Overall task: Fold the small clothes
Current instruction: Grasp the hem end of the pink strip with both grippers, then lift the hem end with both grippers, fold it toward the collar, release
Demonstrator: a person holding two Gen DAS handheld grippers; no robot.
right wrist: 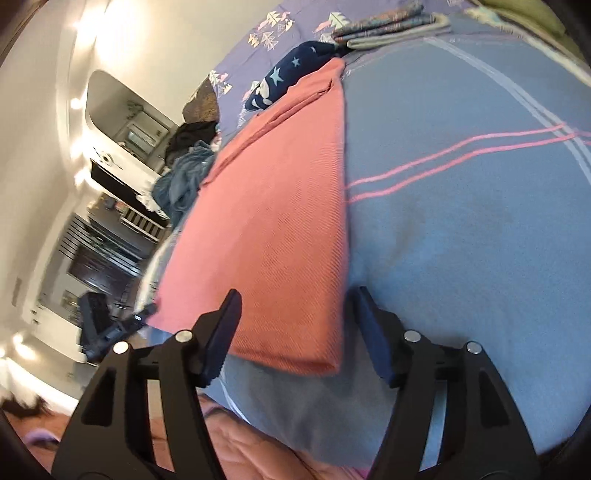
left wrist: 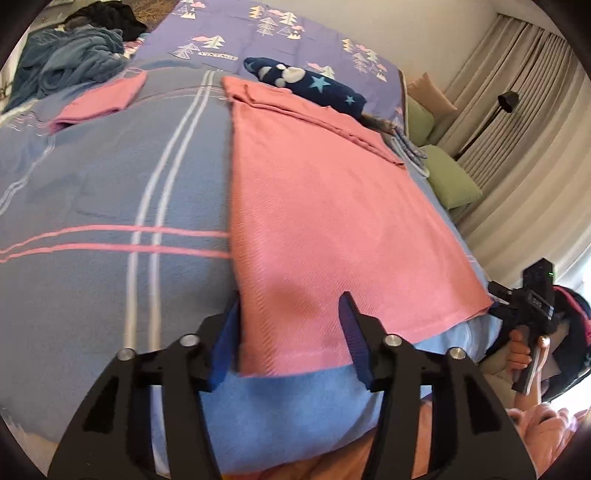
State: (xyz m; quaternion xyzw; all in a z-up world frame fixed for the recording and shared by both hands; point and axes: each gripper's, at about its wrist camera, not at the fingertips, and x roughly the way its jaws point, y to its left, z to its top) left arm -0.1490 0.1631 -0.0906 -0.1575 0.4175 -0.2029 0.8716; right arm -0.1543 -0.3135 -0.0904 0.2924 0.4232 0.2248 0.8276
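Observation:
A pink cloth (left wrist: 325, 206) lies flat and folded lengthwise on the blue striped bedspread (left wrist: 110, 177). In the left wrist view its near left corner lies between the blue pads of my left gripper (left wrist: 291, 326), which stands open just above it. The right wrist view shows the same pink cloth (right wrist: 273, 206), with its near right corner between the spread fingers of my open right gripper (right wrist: 299, 326). Neither gripper's pads press on the fabric. A hand holds the right gripper (left wrist: 532, 306) at the bed's right edge. The left gripper (right wrist: 99, 325) shows blurred at the left.
A small folded pink cloth (left wrist: 99, 99) lies far left on the bed. A navy star-print garment (left wrist: 306, 83) lies behind the pink cloth. A blue and black clothes heap (left wrist: 70, 62) sits at the far corner. Green cushions (left wrist: 450, 177) and a floor lamp (left wrist: 508, 99) stand right. Folded patterned cloths (right wrist: 388, 26) lie at the head.

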